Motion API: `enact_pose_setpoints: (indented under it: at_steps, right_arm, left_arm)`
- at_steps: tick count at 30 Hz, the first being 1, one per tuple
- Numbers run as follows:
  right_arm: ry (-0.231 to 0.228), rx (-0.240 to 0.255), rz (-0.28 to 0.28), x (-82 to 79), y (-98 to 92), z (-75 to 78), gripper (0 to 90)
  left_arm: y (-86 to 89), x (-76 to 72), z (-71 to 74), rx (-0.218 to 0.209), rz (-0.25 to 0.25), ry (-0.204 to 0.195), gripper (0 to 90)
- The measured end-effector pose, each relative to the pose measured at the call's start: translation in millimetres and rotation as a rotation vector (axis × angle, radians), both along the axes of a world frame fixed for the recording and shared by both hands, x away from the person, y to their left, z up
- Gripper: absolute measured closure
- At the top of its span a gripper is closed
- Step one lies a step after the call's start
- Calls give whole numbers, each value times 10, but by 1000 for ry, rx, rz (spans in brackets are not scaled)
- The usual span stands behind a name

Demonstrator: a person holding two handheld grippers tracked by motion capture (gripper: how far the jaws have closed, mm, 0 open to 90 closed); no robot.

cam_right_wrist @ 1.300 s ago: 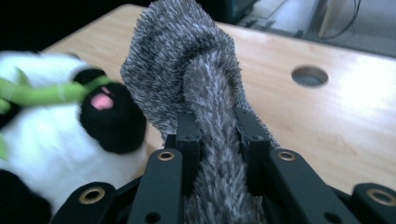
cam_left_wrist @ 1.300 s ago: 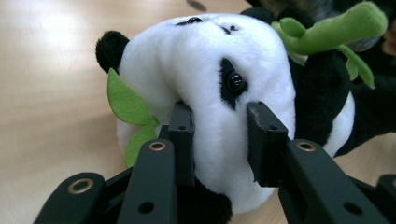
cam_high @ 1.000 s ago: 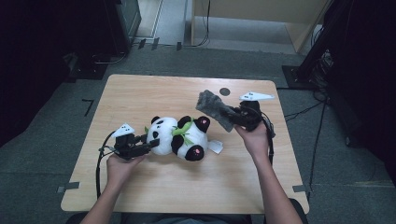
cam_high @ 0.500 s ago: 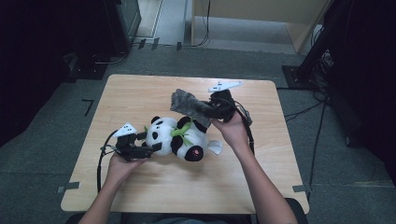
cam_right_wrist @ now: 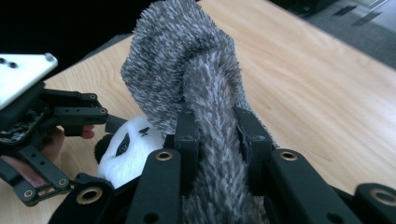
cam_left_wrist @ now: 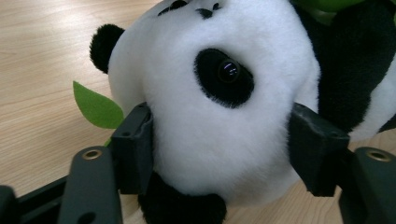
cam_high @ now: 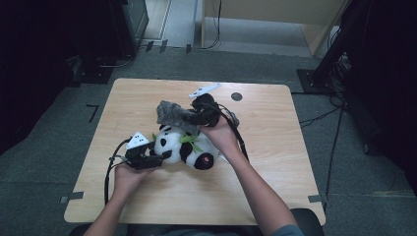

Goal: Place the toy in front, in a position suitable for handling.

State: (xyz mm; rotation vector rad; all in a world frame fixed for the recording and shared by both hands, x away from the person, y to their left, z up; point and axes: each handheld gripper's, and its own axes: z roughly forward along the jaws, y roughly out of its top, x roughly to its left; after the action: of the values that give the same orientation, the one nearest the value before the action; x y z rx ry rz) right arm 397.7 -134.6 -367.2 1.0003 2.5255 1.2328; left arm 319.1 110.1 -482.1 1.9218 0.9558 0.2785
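Observation:
A black-and-white plush panda with a green leaf collar lies on its side on the wooden table. My left gripper holds its head. The jaws have just been closing, and both pads press into the white fur. My right gripper is shut on a grey furry piece of cloth, which stands up between its jaws. It hovers just behind and above the panda's head. A green felt leaf sticks out beside the head.
A small dark round mark sits near the table's far edge. The left gripper's cable loops toward the front left corner. Bare wood lies to the right and in front of the panda. Dark floor and furniture surround the table.
My right gripper has carried the grey furry cloth leftward from the right side of the table to just above the panda's head. The left hand has stayed by the panda's head.

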Motion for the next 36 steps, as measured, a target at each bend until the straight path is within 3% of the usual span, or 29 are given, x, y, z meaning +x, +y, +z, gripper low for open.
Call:
enact_pose_setpoints:
  at_steps: [5,8,14,17,20,23,29,36]
  right_arm:
    - [36,-18,38,25,170,-159,721]
    - [34,-33,48,44,231,-234,595]
    - [59,-57,54,78,255,-334,717]
    - [72,-71,44,96,213,-336,731]
    - [77,-115,22,132,151,-362,742]
    - [98,-122,8,177,83,-387,745]
    - [62,-168,-28,215,22,-388,739]
    - [51,-176,-81,271,-107,-331,741]
  left_arm:
    - [-8,-10,9,14,2,-1,370]
    - [-12,-11,12,18,5,-2,377]
    - [-15,-7,10,15,20,12,373]
    - [-39,-17,22,32,24,6,375]
    - [-21,-5,18,16,19,20,379]
    - [-22,-5,15,14,19,17,381]
    - [-13,-3,1,-2,23,19,381]
    - [-3,-3,-10,-5,18,18,379]
